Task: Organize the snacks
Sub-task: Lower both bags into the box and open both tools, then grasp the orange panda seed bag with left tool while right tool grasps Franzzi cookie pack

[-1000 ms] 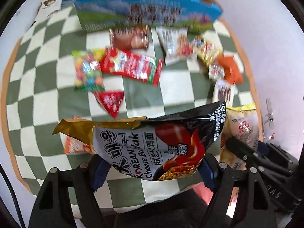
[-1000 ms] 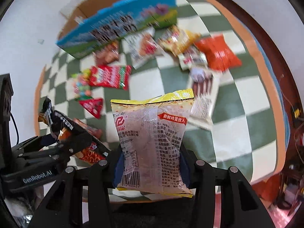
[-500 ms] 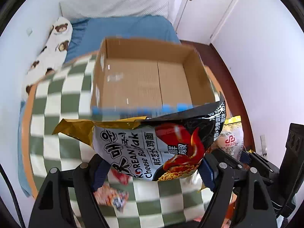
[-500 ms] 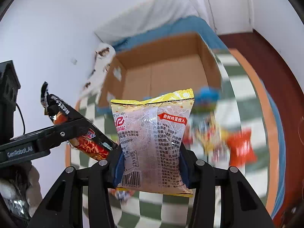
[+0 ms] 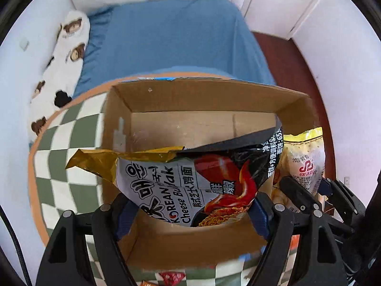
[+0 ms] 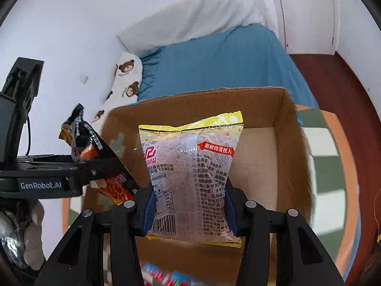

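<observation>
Left tool [image 5: 190, 212]: jaws set fairly wide, blue pads clamped on both side edges of a black Korean cheese noodle packet [image 5: 190, 183], packet upright between the fingers with its gold top flap folded over to the left. Right tool [image 6: 189, 206]: jaws drawn in much narrower, pads pressing both sides of a yellow-topped clear snack bag [image 6: 190, 178], bag upright, barcode at the bottom. Both packets hang above the open cardboard box [image 5: 166, 240], not touching its floor as far as I can tell; box interior looks bare from both wrist views. The two tools sit side by side over the box, left one visible at the left edge of the right wrist view, right one at the lower right of the left wrist view. Box sits on the green-and-white checked worktop [image 5: 59, 186] with an orange rim. A red triangular snack [image 5: 172, 277] lies on the worktop just in front of the box. Blue bed [image 6: 226, 62] and a bear-print pillow [image 6: 126, 78] lie beyond.
</observation>
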